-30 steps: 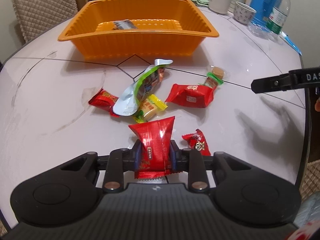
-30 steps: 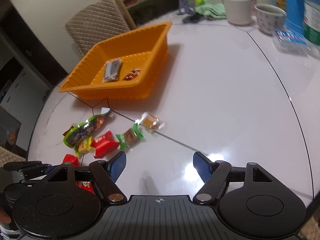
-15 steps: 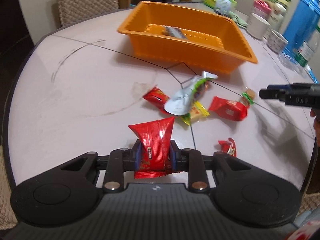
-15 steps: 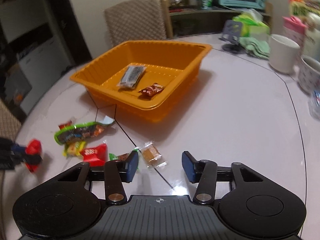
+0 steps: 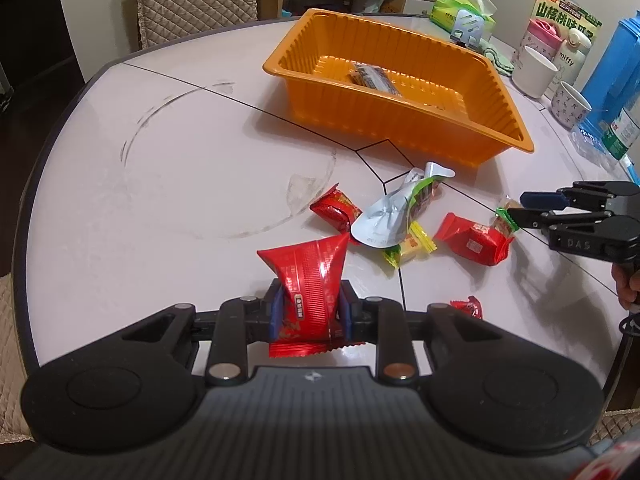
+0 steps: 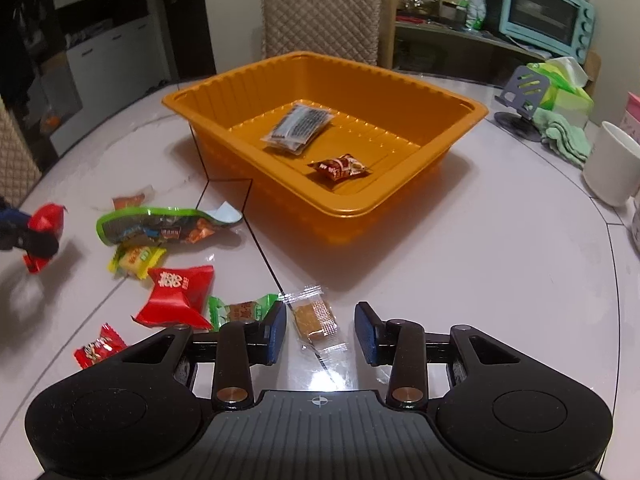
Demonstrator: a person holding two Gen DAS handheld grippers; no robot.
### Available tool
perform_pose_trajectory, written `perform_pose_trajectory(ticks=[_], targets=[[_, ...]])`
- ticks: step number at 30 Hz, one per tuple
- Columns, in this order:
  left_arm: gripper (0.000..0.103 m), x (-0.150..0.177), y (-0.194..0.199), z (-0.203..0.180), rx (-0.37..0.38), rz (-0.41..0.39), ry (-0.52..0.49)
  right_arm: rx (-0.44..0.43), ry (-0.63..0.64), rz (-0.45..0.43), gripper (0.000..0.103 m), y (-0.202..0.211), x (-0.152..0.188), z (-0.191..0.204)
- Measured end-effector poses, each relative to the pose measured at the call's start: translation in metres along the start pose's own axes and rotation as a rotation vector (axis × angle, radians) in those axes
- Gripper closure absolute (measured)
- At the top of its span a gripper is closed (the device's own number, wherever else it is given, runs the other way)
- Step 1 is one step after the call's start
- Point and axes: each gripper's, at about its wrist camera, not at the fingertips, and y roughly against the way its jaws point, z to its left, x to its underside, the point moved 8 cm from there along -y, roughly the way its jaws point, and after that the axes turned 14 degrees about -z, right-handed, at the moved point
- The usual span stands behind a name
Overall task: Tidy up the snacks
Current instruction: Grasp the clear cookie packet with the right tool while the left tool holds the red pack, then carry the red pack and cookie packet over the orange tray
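Note:
My left gripper (image 5: 310,312) is shut on a red snack packet (image 5: 308,276) and holds it above the table's near side. In the right wrist view, my right gripper (image 6: 320,322) sits low over the table. Its jaws are closing around a clear-wrapped brown biscuit (image 6: 314,316), and the pads are still apart from it. The orange tray (image 6: 360,212) stands beyond, holding a dark striped packet (image 6: 298,124) and a small red-brown candy (image 6: 340,166). Loose snacks lie left of the biscuit: a green-wrapped piece (image 6: 240,310), a red packet (image 6: 178,296), a yellow candy (image 6: 136,258) and a long green bag (image 6: 160,230).
A small red candy (image 6: 98,348) lies near the table's front edge. A white mug (image 6: 612,168), a green cloth (image 6: 564,136) and a phone stand (image 6: 520,100) stand at the right. A padded chair (image 6: 320,16) is behind the tray. Bottles and a blue jug (image 5: 608,76) crowd the far right.
My right gripper came down over the biscuit and its jaws narrowed around it. My left gripper swung with the red packet still in it, so the tray now shows further right.

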Motion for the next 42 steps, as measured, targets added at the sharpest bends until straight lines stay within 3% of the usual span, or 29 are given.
perform_pose_trajectory(ticks=[7, 22, 32, 42], targets=[[0.078, -0.001, 0.002, 0.003, -0.009, -0.003, 0.005, 0.006, 0.027, 0.006, 0.08, 0.001, 0.002, 0.004], [0.078, -0.018, 0.014, 0.003, -0.015, -0.031, -0.004, -0.005, -0.103, -0.029, 0.081, 0.05, -0.019, 0.009], [0.078, -0.054, 0.019, -0.01, 0.021, -0.085, -0.022, -0.077, -0.132, -0.095, 0.081, 0.065, -0.059, 0.035], [0.078, -0.112, -0.005, -0.033, 0.071, -0.145, -0.055, -0.083, -0.15, -0.157, 0.081, 0.043, -0.102, 0.035]])
